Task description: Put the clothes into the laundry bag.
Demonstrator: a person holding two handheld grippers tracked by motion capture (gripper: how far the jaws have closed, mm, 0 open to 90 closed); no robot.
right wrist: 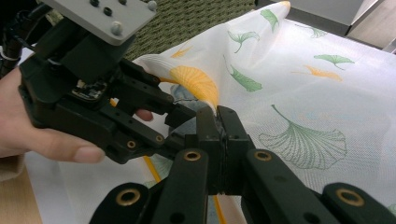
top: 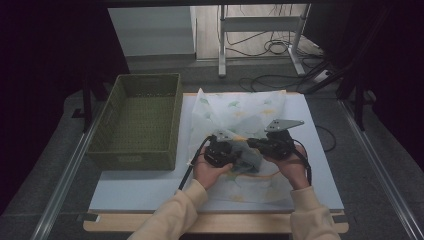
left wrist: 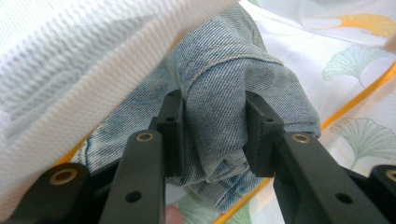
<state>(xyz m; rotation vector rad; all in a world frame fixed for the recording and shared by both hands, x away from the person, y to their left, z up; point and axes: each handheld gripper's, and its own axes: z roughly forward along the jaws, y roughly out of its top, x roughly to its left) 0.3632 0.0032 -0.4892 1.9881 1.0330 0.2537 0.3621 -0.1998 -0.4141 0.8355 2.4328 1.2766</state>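
Observation:
A folded piece of blue denim (left wrist: 219, 93) sits between the jaws of my left gripper (left wrist: 214, 126), and both pads press on it. The denim (top: 248, 164) lies on a white cloth printed with green and orange leaves (top: 240, 112), mid-table. My right gripper (right wrist: 218, 116) is shut on a raised edge of that printed cloth (right wrist: 299, 84), close above the denim. In the high view the left gripper (top: 236, 156) and the right gripper (top: 251, 143) meet tip to tip over the cloth. Part of the cloth (left wrist: 70, 56) drapes over the denim.
A green woven basket (top: 137, 120) stands on the left side of the white table board (top: 150, 190), its rim close to the cloth. Beyond the table's far edge are cables and a metal stand (top: 260, 45) on the floor.

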